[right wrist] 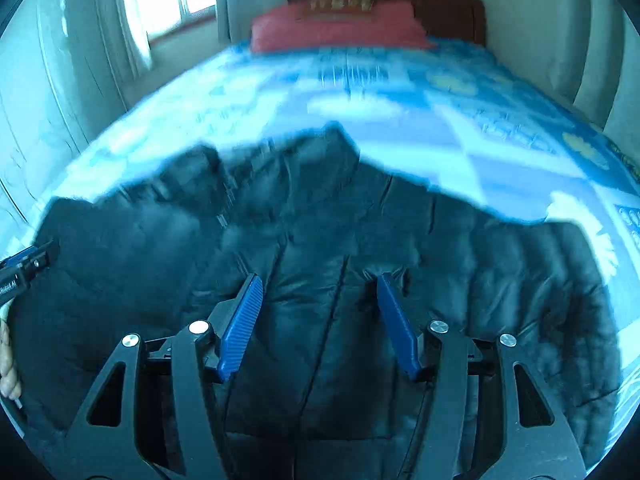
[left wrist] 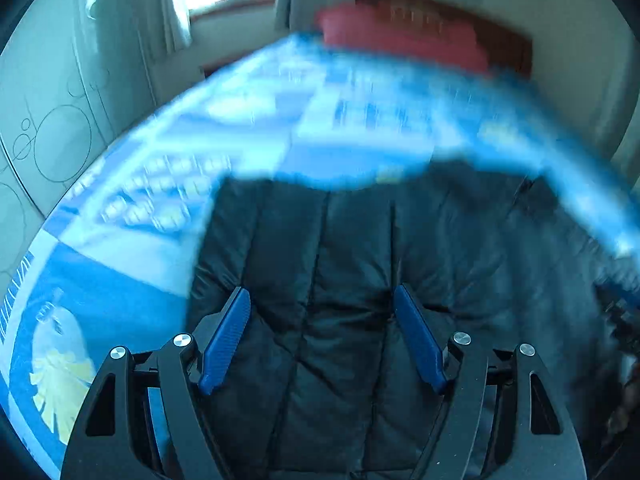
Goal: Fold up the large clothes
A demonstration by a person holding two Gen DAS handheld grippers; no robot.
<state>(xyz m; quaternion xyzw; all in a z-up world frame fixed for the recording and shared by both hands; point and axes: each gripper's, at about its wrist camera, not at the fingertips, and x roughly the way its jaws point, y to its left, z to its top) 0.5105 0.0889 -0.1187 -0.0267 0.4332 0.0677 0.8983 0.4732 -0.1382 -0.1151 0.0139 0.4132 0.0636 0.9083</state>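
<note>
Dark quilted puffer jacket [right wrist: 320, 280] lies spread across the near end of the bed [right wrist: 500, 152], on the blue patterned bedspread [left wrist: 120, 280]. It fills most of both wrist views. Makes sense: a bulky garment needs a wide flat surface, and the bed gives that.

Left gripper [left wrist: 322, 336]: jaws apart, nothing between the blue pads, just jacket panels visible behind them. Released. It looks down at the jacket's left portion, close to where the dark fabric ends against the bedspread. In the right wrist view the left gripper's tip shows at the far left border, at the jacket's outer edge, with part of a hand [right wrist: 8, 364] below it.

Right gripper [right wrist: 318, 320]: also spread, pads clear of the fabric, nothing clamped. It sits over the middle of the jacket, roughly on a vertical seam line. Can't tell whether that's the zipper or just a quilt seam; frames are motion-blurred.

Collar end seems to point toward the red pillow [right wrist: 340, 24] and headboard [right wrist: 440, 4], one sleeve or side running out to the right.

My read: neither side is gripped, both grippers are positioning for a pickup. With one at the outer edge and one mid-body, a fold of the left side inward looks likely. No fold is clearly visible yet, so early in the task.

Risk: slick puffy fabric, a pinch could grab only the top layer.
</note>
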